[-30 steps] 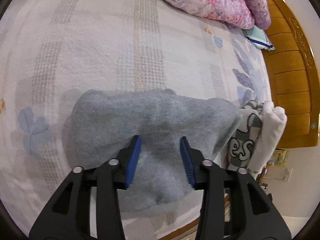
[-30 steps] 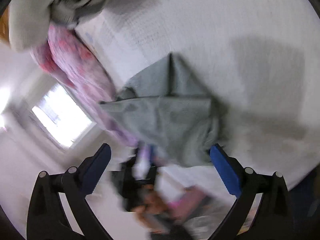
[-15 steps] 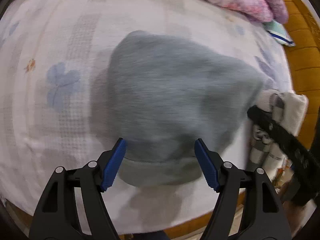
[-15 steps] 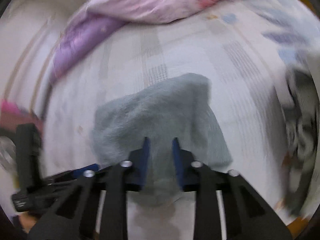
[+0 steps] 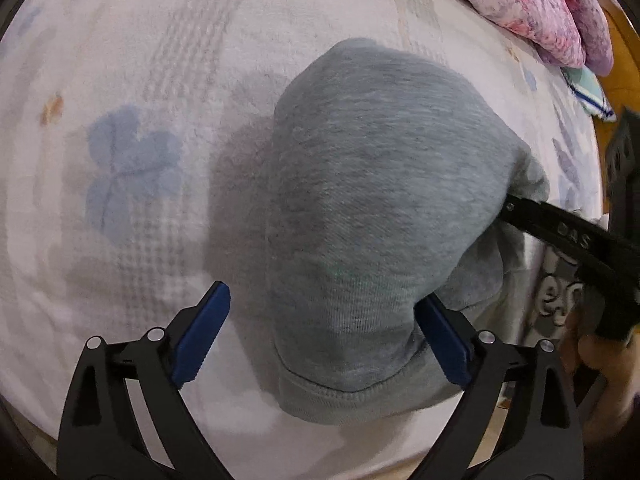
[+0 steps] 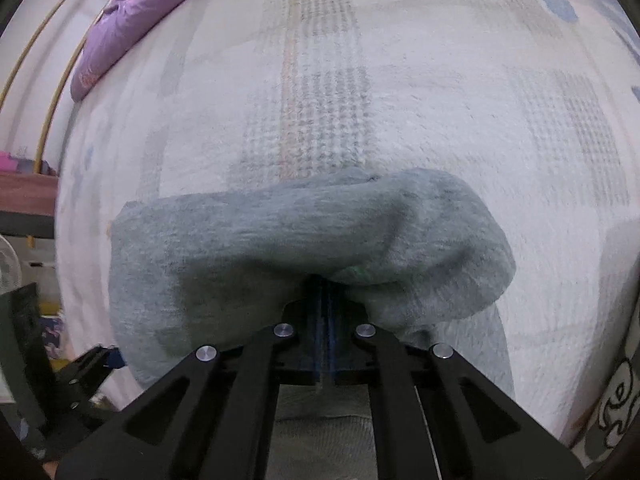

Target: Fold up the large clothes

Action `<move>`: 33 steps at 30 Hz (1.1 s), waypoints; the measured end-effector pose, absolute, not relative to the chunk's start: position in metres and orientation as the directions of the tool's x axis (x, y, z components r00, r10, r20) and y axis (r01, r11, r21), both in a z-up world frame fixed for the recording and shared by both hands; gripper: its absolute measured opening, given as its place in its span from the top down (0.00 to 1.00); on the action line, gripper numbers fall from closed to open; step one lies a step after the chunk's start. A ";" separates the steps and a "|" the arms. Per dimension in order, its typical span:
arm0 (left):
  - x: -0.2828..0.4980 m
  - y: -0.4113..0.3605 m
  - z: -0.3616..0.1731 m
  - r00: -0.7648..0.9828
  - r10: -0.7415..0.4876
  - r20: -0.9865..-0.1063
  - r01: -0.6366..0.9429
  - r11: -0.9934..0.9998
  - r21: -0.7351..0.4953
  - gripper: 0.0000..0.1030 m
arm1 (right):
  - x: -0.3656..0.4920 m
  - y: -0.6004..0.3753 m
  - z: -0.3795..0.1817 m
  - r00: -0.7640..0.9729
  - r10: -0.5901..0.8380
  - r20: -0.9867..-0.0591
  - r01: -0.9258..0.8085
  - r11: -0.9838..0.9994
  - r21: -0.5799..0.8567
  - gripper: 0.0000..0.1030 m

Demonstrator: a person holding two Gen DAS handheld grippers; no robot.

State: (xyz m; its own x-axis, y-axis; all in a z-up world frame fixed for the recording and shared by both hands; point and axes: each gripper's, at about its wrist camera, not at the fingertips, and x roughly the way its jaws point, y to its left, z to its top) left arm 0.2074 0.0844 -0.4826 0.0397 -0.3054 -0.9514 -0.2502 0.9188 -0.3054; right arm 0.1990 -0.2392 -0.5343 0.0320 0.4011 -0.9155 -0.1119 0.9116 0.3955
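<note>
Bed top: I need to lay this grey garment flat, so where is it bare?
Bare bedspread lies left of the grey garment and beyond it, up to the purple quilt. The right edge is crowded: folded clothes and the pink quilt.

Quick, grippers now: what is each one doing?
Left gripper: jaws opening, wide apart around the grey garment, pads not pressing it.
Right gripper: shut on the grey garment.
</note>
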 end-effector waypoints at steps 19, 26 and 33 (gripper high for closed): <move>0.165 0.077 -0.463 0.068 -0.296 -0.953 -0.250 0.919 -0.304 0.10 | 0.098 -0.294 -0.555 0.104 0.539 -0.836 0.184 0.816 0.549 0.54; 0.150 0.077 -0.449 0.097 -0.379 -0.920 -0.239 0.889 -0.391 0.10 | 0.058 -0.346 -0.546 0.257 0.632 -0.731 0.430 0.602 0.672 0.28; 0.146 0.069 -0.475 0.033 -0.307 -0.951 -0.242 0.921 -0.306 0.09 | 0.033 -0.342 -0.602 0.258 0.738 -0.623 0.590 0.391 0.707 0.27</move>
State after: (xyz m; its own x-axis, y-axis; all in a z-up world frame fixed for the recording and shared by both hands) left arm 0.1462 0.0691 -0.4747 0.0334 -0.3074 -0.9510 -0.2423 0.9206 -0.3061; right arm 0.0325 -0.3420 -0.6015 0.2575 0.7385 -0.6231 0.5900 0.3905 0.7067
